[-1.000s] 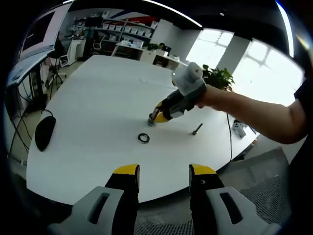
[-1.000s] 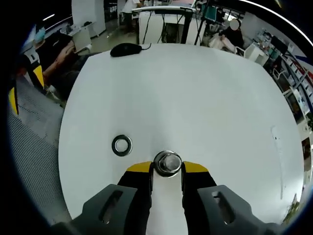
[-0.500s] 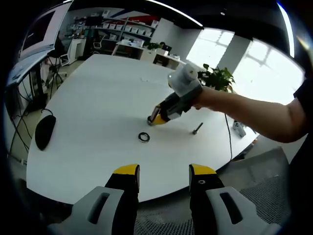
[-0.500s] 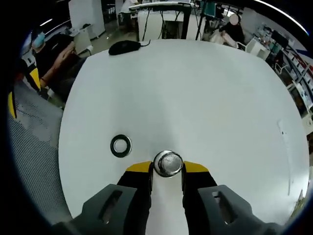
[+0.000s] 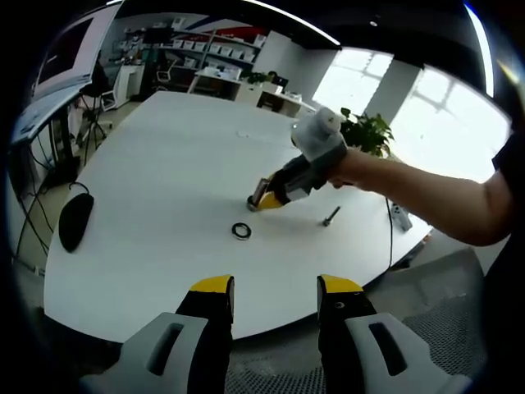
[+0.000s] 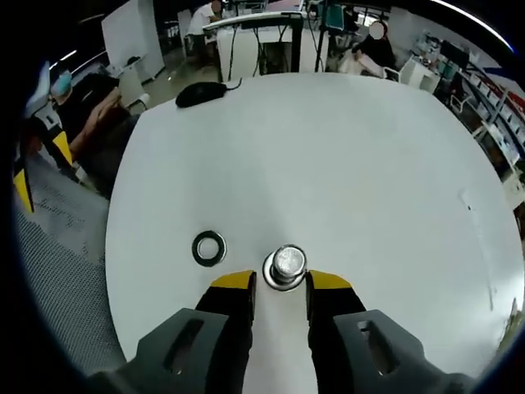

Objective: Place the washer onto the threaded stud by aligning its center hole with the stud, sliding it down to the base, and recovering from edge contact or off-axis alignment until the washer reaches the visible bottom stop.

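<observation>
Washer (image 5: 240, 231), a dark ring, lies flat on the white desk (image 5: 164, 180) in the left gripper view, apart from the other parts. Just beyond it the right gripper (image 5: 261, 199), held by a person's hand (image 5: 349, 164), reaches down to the desk with its yellow-tipped fingers at a round metal stud (image 5: 253, 203). A loose bolt (image 5: 330, 217) lies on the desk to the right of that gripper. A black mouse (image 5: 75, 220) sits near the desk's left edge. The left gripper (image 5: 275, 295) hangs off the near edge of the desk; its fingers (image 5: 212, 287) stand parted with nothing between them. No legible writing or brand marks appear.

Right gripper view: the washer (image 6: 208, 248) rests flat on the desk (image 6: 344, 164), just left of the stud (image 6: 285, 267), not touching it. The stud stands upright, its round top facing the camera, directly ahead of the right gripper (image 6: 281, 281). Its fingers (image 6: 232, 283) are parted either side of the stud's base; whether they touch it cannot be told. A mouse (image 6: 202, 93) lies at the far edge.
</observation>
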`<state>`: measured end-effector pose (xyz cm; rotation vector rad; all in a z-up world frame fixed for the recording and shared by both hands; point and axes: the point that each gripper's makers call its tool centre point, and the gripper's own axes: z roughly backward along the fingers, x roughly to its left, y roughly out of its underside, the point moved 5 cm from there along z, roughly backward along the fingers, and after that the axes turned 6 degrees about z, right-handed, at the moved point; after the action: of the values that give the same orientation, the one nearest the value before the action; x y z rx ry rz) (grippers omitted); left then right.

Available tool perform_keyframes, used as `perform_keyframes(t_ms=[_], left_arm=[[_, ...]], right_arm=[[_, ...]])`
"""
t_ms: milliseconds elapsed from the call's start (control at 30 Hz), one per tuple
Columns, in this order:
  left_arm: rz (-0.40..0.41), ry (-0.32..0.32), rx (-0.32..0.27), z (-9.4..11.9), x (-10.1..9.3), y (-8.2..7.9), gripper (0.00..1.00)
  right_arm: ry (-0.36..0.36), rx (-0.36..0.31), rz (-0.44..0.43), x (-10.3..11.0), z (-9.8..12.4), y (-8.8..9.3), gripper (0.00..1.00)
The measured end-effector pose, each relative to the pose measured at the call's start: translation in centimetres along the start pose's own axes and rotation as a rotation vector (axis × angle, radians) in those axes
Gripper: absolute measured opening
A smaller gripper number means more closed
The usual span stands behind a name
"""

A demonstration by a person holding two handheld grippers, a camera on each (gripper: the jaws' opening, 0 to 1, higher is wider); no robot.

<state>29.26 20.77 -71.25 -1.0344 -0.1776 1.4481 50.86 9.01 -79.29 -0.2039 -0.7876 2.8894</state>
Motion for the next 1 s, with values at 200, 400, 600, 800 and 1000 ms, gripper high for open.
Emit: perform_keyframes(t_ms=[200, 400, 600, 800, 1000], left_arm=[[0.001, 0.0, -0.001, 0.0, 0.0, 0.0, 0.39], [-0.001, 0.0, -0.002, 0.0, 0.0, 0.0, 0.39], [-0.001, -0.001, -0.004, 0.0, 0.0, -0.1, 0.39], [0.0, -0.001, -0.004, 0.0, 0.0, -0.1, 0.39], [0.0, -0.002, -0.004, 0.0, 0.0, -0.1, 0.39]], right_arm=[[0.06, -0.046, -0.019, -0.3, 2.4, -0.5, 0.26], [0.084, -0.073, -0.012, -0.1, 4.3, -0.6, 0.27], [0.077, -0.09, 0.011, 1.0, 5.7, -1.2, 0.28], [0.002, -0.095, 0.036, 2.4, 6.0, -1.2, 0.28], [-0.041, -0.084, 0.08, 3.4, 5.5, -1.2, 0.32]])
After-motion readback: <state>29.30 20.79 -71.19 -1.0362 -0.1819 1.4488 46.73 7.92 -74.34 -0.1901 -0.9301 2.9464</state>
